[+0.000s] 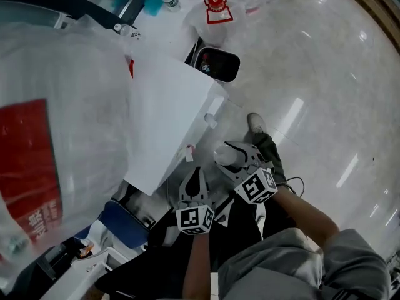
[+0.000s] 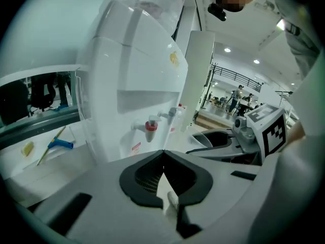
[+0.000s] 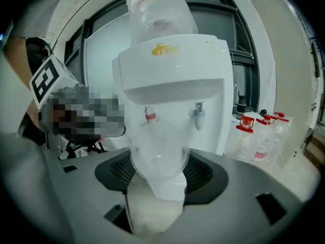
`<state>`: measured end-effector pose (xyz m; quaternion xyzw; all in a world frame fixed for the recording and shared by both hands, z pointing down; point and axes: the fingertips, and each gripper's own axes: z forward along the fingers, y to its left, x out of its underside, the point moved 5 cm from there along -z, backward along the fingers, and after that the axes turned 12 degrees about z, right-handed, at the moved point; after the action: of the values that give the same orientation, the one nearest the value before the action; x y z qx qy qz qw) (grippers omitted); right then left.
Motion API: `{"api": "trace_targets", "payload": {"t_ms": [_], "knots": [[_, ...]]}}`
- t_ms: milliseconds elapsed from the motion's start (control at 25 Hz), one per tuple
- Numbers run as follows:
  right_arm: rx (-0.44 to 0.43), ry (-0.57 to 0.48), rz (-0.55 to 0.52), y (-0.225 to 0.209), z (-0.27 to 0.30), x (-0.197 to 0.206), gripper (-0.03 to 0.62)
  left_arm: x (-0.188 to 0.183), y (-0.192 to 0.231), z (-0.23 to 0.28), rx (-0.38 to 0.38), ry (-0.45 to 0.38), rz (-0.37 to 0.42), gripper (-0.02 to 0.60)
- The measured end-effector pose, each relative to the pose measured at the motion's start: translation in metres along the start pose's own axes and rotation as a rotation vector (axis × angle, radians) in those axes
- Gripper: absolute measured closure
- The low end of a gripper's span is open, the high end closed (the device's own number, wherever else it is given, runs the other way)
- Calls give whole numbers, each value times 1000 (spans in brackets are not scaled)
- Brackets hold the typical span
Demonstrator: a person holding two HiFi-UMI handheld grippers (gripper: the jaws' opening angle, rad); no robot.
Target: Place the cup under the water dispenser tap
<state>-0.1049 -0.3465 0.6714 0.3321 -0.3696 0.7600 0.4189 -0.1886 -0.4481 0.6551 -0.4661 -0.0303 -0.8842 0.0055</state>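
The white water dispenser [image 1: 165,114] stands left of centre in the head view, with a large wrapped bottle [image 1: 56,124] on top. Its red tap [image 3: 150,115] and blue tap [image 3: 199,113] face me in the right gripper view. My right gripper [image 3: 160,174] is shut on a clear plastic cup [image 3: 160,151], held in front of the dispenser and lower than the taps. In the head view this gripper [image 1: 234,158] holds the cup [image 1: 226,154] just right of the dispenser. My left gripper [image 2: 163,154] is shut and empty beside it, pointing at the red tap [image 2: 151,128].
Several red-capped water bottles [image 3: 256,133] stand on the floor right of the dispenser. A dark bin [image 1: 219,62] sits behind it. A shelf with a blue-handled tool [image 2: 57,145] lies to the left. The person's shoe [image 1: 256,124] rests on the glossy floor [image 1: 319,86].
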Motion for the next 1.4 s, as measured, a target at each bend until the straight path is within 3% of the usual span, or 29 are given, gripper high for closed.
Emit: {"api": "trace_targets", "payload": {"t_ms": [360, 1400], "knots": [[-25, -5, -55, -3, 30, 22, 324, 21, -1, 4, 28, 32, 40, 571], [-32, 0, -66, -1, 100, 80, 324, 54, 9, 19, 53, 49, 89, 571]]}}
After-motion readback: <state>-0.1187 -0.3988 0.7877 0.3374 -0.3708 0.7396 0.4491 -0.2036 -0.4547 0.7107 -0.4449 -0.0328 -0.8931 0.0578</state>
